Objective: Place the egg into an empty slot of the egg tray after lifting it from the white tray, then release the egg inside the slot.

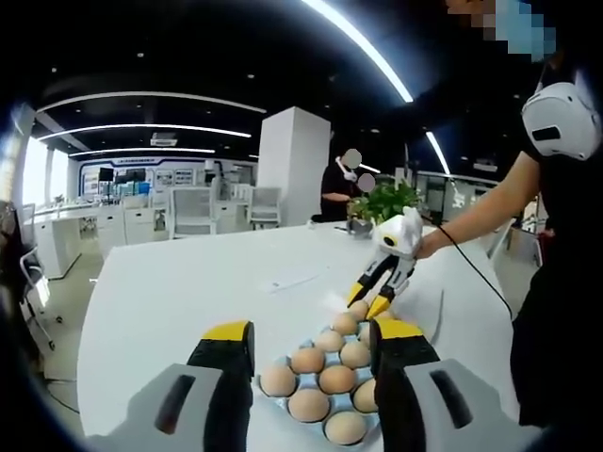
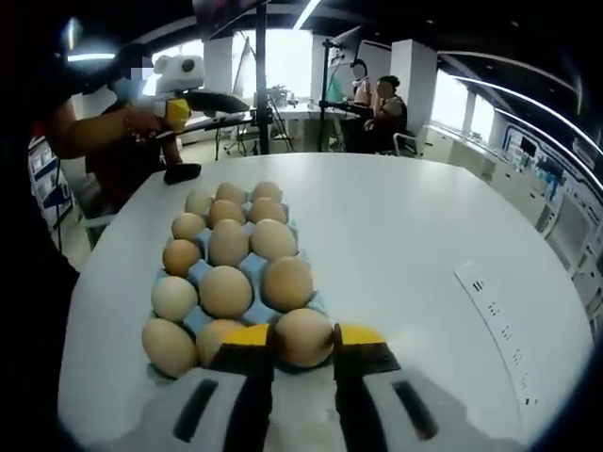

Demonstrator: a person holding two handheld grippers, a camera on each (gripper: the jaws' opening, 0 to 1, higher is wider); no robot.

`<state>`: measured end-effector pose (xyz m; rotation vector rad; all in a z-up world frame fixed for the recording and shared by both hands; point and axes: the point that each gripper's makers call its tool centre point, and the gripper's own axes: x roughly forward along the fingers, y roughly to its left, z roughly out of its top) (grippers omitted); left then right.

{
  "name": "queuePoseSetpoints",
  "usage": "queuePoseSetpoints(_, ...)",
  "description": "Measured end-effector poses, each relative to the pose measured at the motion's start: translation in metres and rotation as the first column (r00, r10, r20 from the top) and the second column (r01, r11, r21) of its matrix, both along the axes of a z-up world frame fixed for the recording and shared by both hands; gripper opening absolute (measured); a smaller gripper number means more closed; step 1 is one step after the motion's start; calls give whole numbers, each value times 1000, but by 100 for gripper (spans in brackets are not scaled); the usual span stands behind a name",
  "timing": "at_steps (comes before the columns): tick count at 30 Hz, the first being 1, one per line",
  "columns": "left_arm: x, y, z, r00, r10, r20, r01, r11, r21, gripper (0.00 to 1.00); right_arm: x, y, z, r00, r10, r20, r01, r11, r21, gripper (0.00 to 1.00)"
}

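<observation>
A blue egg tray (image 2: pixel 252 279), holding several brown eggs, lies on the white table (image 2: pixel 405 235). My right gripper (image 2: pixel 304 341) is shut on an egg (image 2: pixel 303 337) at the tray's near end, its yellow tips pressed to both sides. From the left gripper view this right gripper (image 1: pixel 368 303) reaches down from a person's hand to the tray's far end. My left gripper (image 1: pixel 311 337) stands open over the near part of the egg tray (image 1: pixel 287 399), with nothing between its jaws.
A person (image 1: pixel 556 245) stands at the table's right side, and a thin cable (image 1: pixel 476 266) trails from the hand. A potted plant (image 1: pixel 382 200) and a paper sheet (image 1: pixel 292 278) sit farther back. Seated people (image 2: pixel 377 104) and desks are behind.
</observation>
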<state>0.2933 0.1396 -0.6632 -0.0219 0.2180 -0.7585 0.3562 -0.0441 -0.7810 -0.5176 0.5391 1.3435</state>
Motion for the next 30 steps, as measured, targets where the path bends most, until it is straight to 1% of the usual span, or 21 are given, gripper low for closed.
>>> queuePoseSetpoints(7,2,1,0,1000,5,5,-5,1000,3,50,0,0,-1,1000,5,-8,-5,1000,0,25)
queuePoseSetpoints(15,1,2,-1,1000,6,4,-6,1000,7,50,0,-2,-1,1000,-2,-19,2,1000,21,25)
queuePoseSetpoints(17,1,2,-1,1000,6,2,-6,1000,8,50,-1,-2,-1,1000,7,-7,-7,1000,25,25)
queuePoseSetpoints(22,0,2,-2,1000,5,-2,-5,1000,11,50,2,-4,-2,1000,-10,-9,10,999,33,30)
queuePoseSetpoints(26,-1,2,-1,1000,9,4,-9,1000,11,50,5,-6,-2,999,-37,-18,38,998,55,32)
queuePoseSetpoints(30,-1,3,-2,1000,9,-5,-9,1000,13,50,5,-8,-2,999,-47,-24,49,997,55,35)
